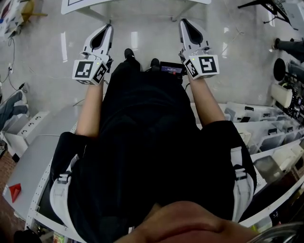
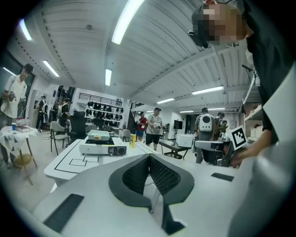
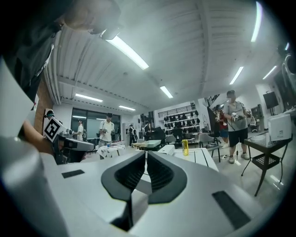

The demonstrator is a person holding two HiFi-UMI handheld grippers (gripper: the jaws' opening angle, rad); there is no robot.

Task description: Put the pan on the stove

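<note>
A white portable stove (image 2: 102,147) with a black control panel stands on a white table (image 2: 69,162) marked with black lines, some way ahead. In the right gripper view the stove (image 3: 166,149) and table (image 3: 203,155) look small and far off. I cannot make out a pan in any view. My left gripper (image 2: 149,157) is shut with nothing between its pads. My right gripper (image 3: 145,152) is shut and empty too. In the head view the left gripper (image 1: 108,26) and the right gripper (image 1: 183,21) are held out in front of the person's body, just short of the table's edge (image 1: 137,5).
A yellow bottle (image 2: 132,139) stands on the table to the right of the stove. Several people stand about the room. A black cart (image 3: 266,159) is at the right. White bins on shelves (image 1: 266,133) are beside the person's right side, and a grey shelf (image 1: 28,161) is at the left.
</note>
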